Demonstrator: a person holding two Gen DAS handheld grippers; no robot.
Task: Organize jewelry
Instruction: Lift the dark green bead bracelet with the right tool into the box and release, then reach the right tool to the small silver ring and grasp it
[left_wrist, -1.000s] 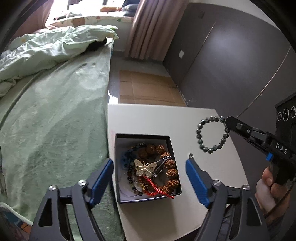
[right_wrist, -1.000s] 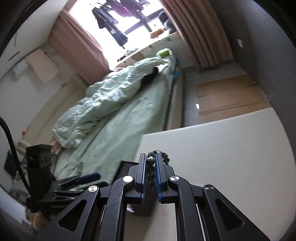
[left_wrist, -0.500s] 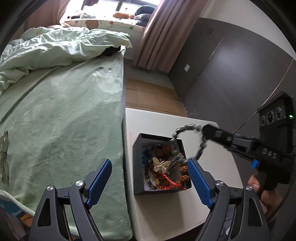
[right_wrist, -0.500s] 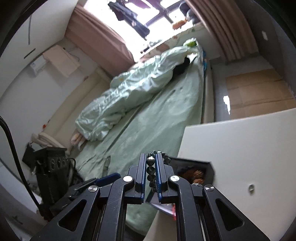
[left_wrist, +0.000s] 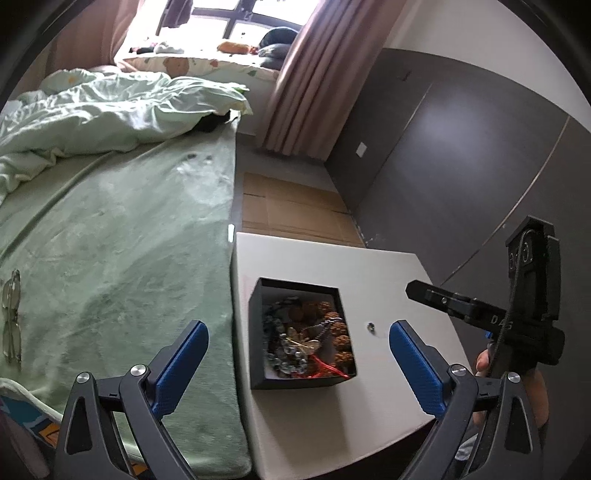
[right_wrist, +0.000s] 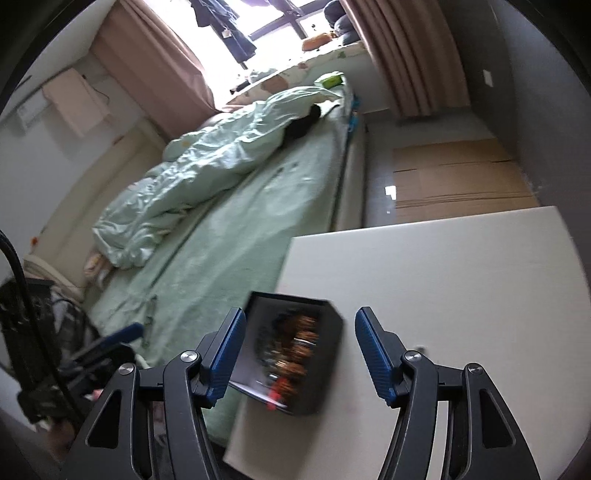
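A black open box (left_wrist: 256, 332) stands on the white table (left_wrist: 332, 424), close to the edge by the bed. It holds brown bead bracelets, a gold butterfly piece (left_wrist: 304, 343), a red cord and a grey bead bracelet (left_wrist: 282, 360). My left gripper (left_wrist: 297, 325) hovers in front of the box; its jaws are opening, with nothing pressed between them. My right gripper (right_wrist: 300, 314) is above the near side of the blurred box (right_wrist: 332, 354); its jaws are opening and hold nothing. In the left wrist view the right gripper (left_wrist: 417, 290) is to the right of the box.
A small metal piece (left_wrist: 370, 326) lies on the table right of the box. A bed with a green sheet (left_wrist: 129, 240) adjoins the table's left edge, and glasses (left_wrist: 11, 317) lie on it. Dark wall panels (left_wrist: 461, 166) rise on the right. Cardboard (left_wrist: 291, 210) covers the floor beyond.
The right gripper carried the grey bead bracelet over the box, opened and let it go; it now lies in the box. The left gripper drew back and widened.
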